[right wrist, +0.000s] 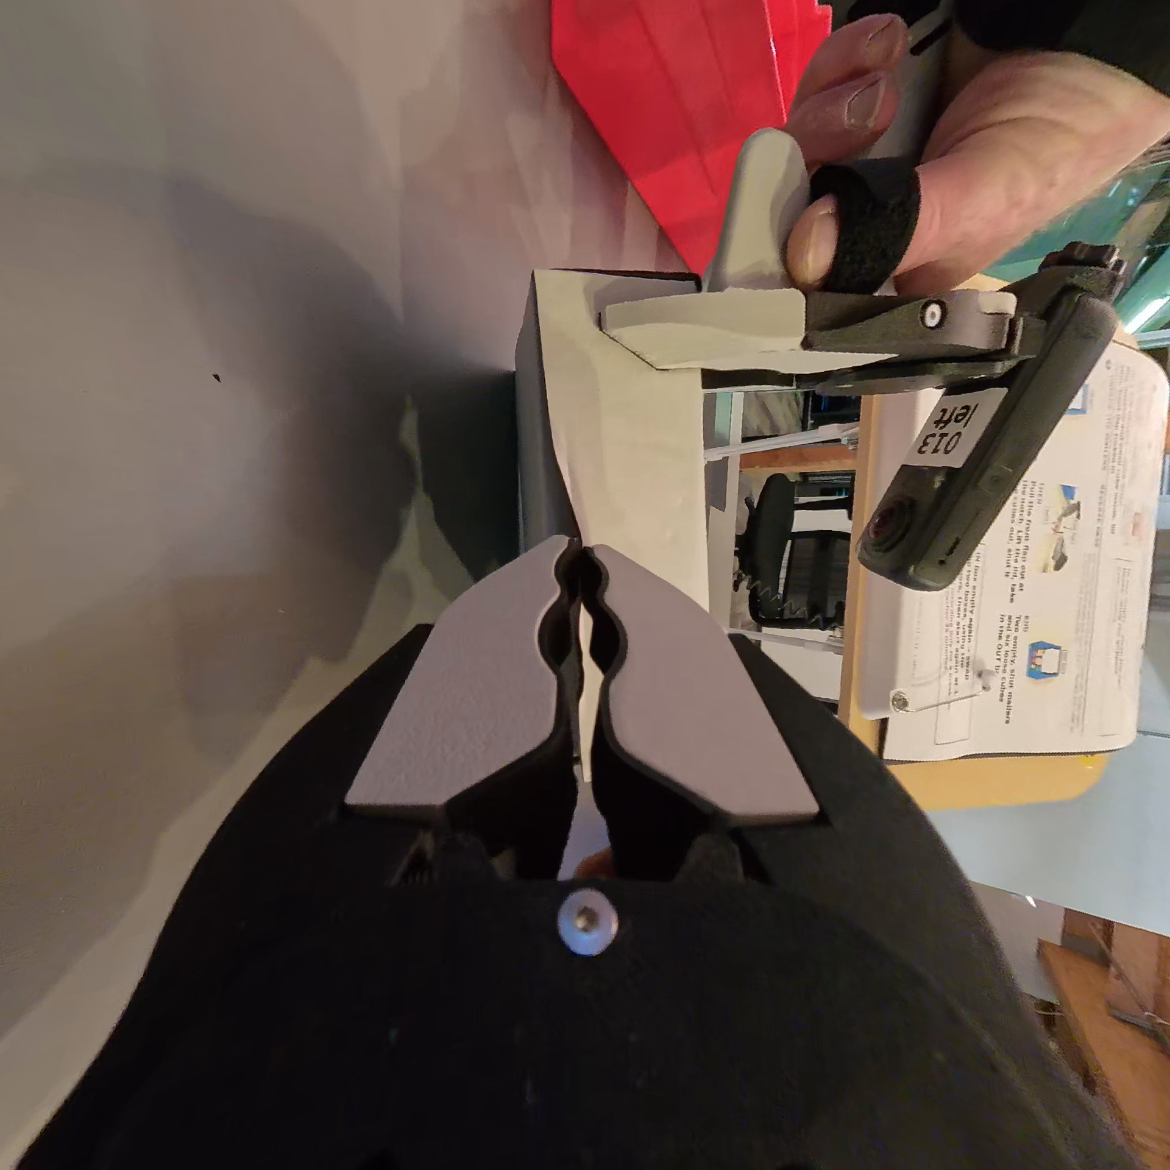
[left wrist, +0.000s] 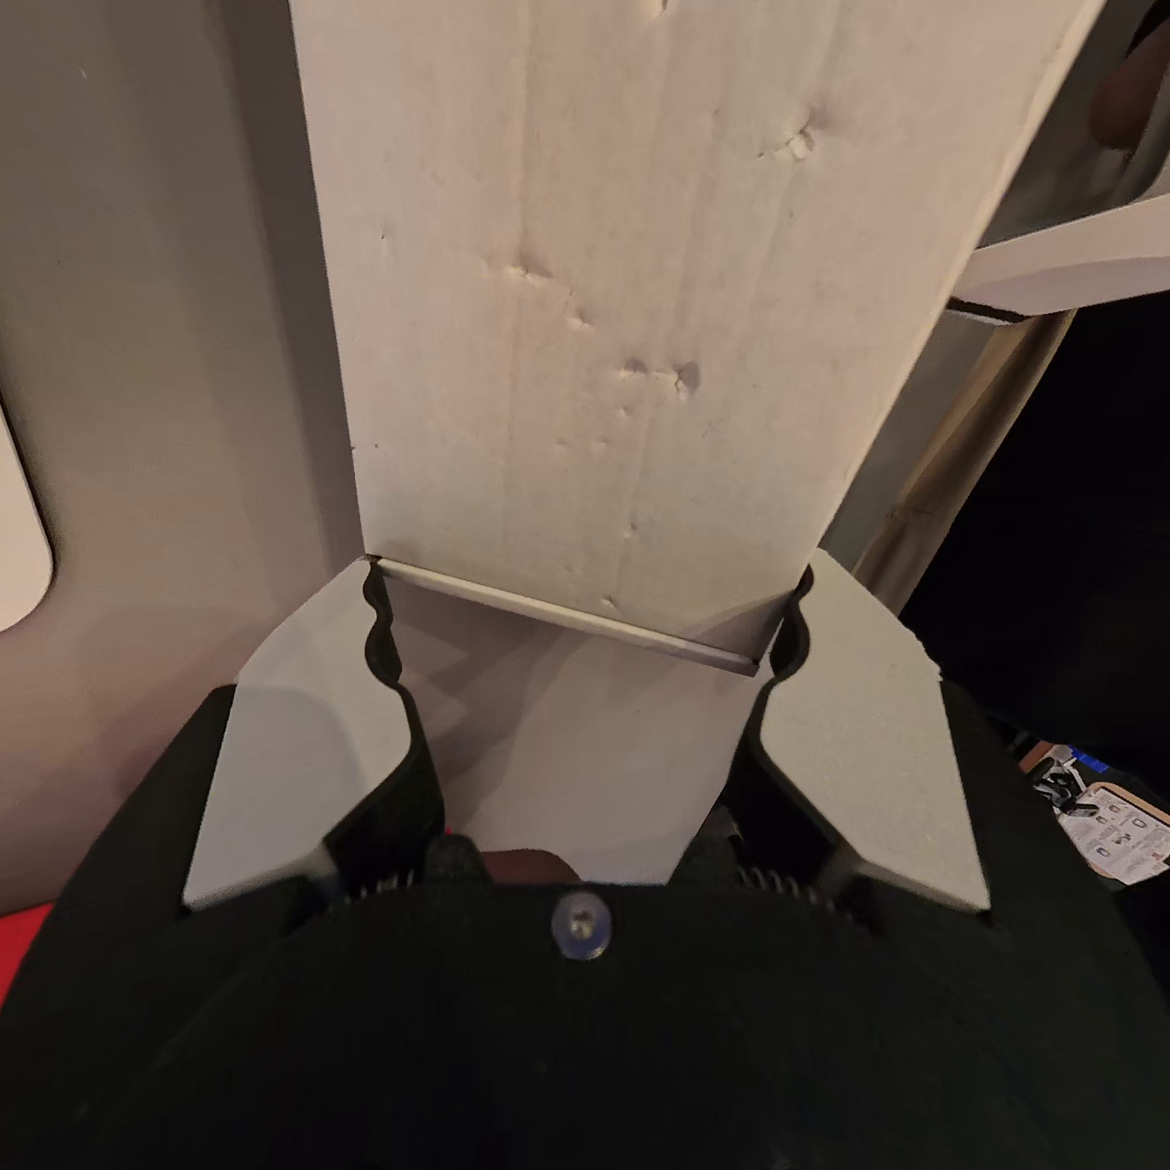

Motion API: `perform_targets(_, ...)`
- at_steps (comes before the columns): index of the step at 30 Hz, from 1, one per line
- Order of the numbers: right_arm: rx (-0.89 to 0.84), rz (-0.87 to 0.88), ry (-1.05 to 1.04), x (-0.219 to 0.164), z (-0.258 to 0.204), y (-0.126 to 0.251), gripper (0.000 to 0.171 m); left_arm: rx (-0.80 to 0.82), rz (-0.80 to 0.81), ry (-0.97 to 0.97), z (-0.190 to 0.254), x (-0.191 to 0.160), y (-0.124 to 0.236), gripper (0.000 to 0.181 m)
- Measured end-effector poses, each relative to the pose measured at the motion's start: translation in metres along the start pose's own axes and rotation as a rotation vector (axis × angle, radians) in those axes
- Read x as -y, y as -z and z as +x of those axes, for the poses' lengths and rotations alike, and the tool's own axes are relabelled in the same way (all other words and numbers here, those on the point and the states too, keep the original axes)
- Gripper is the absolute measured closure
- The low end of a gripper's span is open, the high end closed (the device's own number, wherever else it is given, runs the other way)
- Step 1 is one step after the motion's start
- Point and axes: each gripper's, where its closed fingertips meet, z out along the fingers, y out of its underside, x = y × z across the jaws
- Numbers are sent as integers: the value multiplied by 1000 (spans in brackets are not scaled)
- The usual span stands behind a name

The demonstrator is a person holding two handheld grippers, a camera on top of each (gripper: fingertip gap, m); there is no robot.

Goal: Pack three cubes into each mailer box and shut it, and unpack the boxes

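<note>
A white mailer box point(left wrist: 589, 285) fills the left wrist view, its dented panel running away from the camera. My left gripper point(left wrist: 589, 576) straddles the box's near end, jaws spread wide, both fingertips touching its side edges, a flap lying between the fingers. In the right wrist view the box point(right wrist: 551, 392) stands on end on the grey table, with the left gripper point(right wrist: 696, 316) clamped at its top, held by a person's hand point(right wrist: 949, 139). My right gripper point(right wrist: 582, 557) is shut on the thin edge of the box's white lid panel point(right wrist: 639, 481). No cubes show.
A red bin point(right wrist: 665, 95) lies on the table behind the box; a red patch point(left wrist: 25, 937) shows at lower left. A printed sheet on a clipboard point(right wrist: 1013, 601) lies beyond the box. Another white cardboard panel point(left wrist: 1076, 266) shows at right. The table edge point(left wrist: 949, 475) runs beside it.
</note>
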Motion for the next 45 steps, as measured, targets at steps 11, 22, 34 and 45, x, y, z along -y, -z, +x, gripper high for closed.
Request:
perform_targets(11, -34, -10, 18, -2, 0, -4, 164, -37, 1, 5, -1, 3, 1, 65)
perform_targets(22, -142, -30, 63, -5, 10, -10, 163, -50, -46, 12, -1, -1, 2, 64)
perform_targets(34, -83, -13, -35, -11, 15, -7, 168, -3, 79, -32, -5, 9, 8, 64)
perform_targets(45, -9, 6, -156, -18, 37, -7, 169, 513, 581, -288, 14, 16, 22, 56)
